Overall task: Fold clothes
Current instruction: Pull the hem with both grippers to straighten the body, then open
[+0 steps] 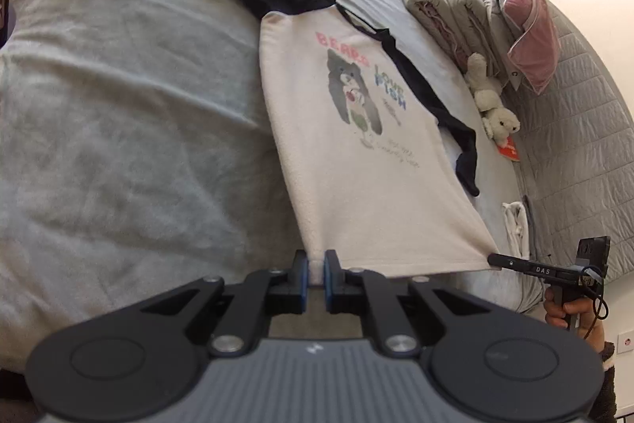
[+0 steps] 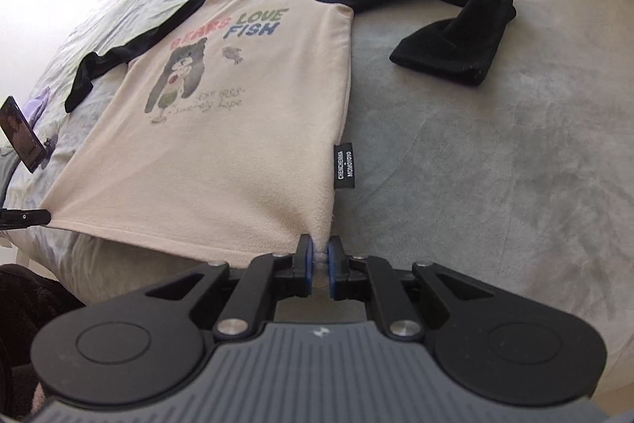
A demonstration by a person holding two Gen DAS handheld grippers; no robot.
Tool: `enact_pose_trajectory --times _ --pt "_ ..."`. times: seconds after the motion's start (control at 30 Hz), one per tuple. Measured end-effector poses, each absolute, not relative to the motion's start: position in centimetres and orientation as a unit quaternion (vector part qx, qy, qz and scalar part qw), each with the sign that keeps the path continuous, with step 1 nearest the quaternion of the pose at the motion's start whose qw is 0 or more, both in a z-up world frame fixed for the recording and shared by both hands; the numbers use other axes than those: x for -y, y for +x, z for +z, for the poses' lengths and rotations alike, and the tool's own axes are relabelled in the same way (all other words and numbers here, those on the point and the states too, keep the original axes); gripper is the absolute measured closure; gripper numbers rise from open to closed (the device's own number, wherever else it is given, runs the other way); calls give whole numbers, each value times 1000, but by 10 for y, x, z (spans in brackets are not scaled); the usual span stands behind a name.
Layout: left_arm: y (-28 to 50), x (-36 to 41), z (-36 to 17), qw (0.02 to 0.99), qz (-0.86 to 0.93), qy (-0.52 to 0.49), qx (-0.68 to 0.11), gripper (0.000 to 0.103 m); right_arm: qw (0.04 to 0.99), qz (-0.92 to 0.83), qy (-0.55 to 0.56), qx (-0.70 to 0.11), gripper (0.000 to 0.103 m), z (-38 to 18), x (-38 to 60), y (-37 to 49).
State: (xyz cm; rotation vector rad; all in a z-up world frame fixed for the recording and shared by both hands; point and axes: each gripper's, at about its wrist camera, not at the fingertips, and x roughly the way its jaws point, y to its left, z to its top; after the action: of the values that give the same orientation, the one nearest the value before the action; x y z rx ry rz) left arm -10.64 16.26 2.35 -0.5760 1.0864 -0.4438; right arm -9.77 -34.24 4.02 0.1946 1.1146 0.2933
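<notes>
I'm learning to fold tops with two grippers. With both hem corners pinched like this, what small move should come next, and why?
Probably lift both hem corners together and carry them toward the collar. The left gripper and right gripper are each shut on a bottom corner of the shirt, which lies flat, print up, on the bed. The black sleeves lie spread to the sides, so they may need tucking afterwards.

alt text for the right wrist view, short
The right gripper is shut on the bottom hem corner of a cream shirt with black sleeves, spread print-up on a grey bed. The left gripper pinches the opposite hem corner at the frame's left edge.
</notes>
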Motion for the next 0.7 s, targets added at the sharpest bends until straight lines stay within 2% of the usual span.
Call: enact_pose_trajectory --times 0.27,0.7 --pt "-109 -154 47 809 -217 -246 -488 95 845 144 83 -508 94 64 340 -97" --pt "-106 -141 -30 792 -164 -193 -556 95 808 112 94 -570 94 -13 340 -89"
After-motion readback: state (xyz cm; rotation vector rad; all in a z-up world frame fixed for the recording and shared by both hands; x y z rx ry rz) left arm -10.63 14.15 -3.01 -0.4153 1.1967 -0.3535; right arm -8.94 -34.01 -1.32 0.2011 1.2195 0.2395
